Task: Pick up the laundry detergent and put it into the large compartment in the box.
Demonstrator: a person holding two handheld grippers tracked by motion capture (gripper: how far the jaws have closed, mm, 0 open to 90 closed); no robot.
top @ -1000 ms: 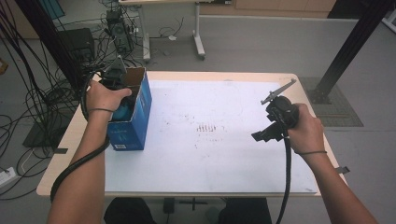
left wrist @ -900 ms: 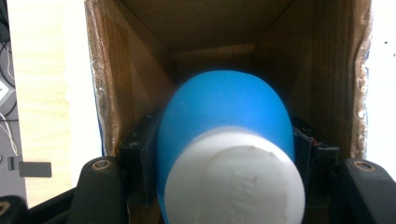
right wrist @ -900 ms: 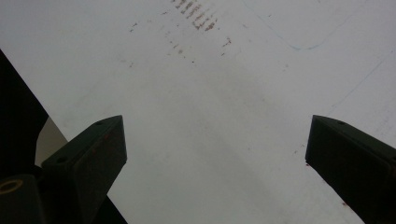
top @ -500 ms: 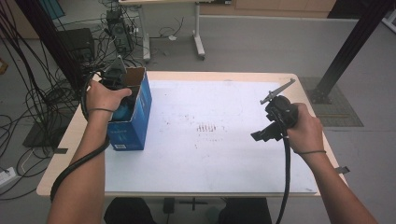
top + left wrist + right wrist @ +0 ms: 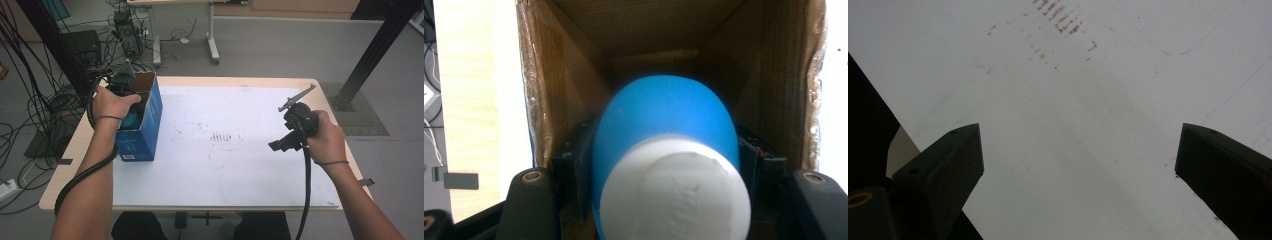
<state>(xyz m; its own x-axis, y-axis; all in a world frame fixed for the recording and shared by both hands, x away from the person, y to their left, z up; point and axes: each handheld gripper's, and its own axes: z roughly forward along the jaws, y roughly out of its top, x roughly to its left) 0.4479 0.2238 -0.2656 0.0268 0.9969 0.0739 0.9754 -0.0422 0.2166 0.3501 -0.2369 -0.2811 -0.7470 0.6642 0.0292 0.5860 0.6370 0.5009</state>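
Two grippers: left gripper (image 5: 664, 165) jaws seemingly pinching a blue ball (image 5: 664, 125) inside the box (image 5: 147, 117), right gripper (image 5: 1078, 165) jaws spread wide

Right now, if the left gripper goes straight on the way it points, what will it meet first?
The left gripper, shut on a blue object with a white cap, points into the open cardboard box. Going straight on, the object would probably meet the box's brown inner end wall first; how far off is unclear.

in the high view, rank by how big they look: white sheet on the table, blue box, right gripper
1. White sheet, by far the largest, covering most of the table.
2. Blue box, open-topped, at the sheet's left edge.
3. Right gripper, smallest, though held above the table, nearer the camera.
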